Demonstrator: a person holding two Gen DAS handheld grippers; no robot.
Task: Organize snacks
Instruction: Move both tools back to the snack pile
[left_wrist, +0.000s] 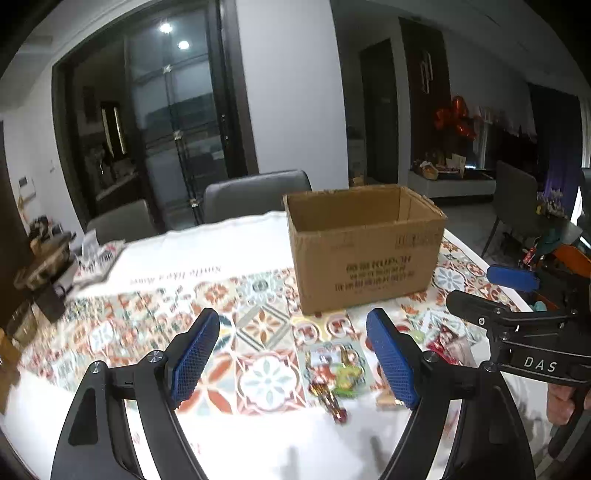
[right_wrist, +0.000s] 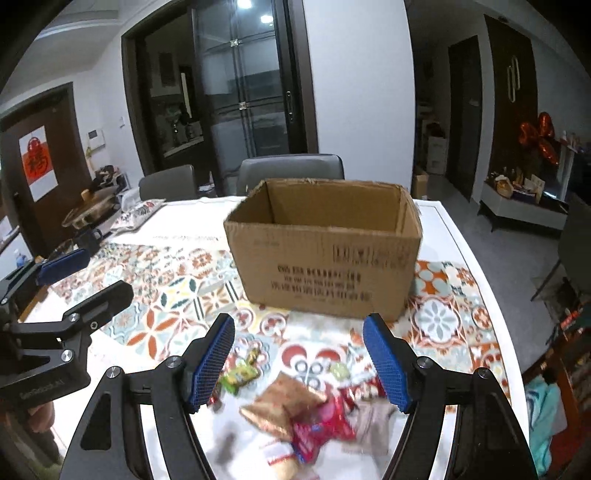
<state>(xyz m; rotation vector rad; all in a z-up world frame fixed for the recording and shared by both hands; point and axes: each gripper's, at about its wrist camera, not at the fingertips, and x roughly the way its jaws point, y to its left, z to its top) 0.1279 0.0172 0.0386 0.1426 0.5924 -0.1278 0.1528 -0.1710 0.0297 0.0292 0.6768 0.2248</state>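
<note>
Motion blur smears the snack packets (right_wrist: 306, 417) near the table's (right_wrist: 458, 221) front edge, their labels unreadable. The cardboard box's (right_wrist: 325, 254) printed text is illegible, and its floor is hidden.

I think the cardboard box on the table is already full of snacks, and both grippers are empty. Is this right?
Not quite. The cardboard box shows no snacks inside in the right wrist view; the snacks lie on the table before it. Both the left gripper and the right gripper are empty.
</note>
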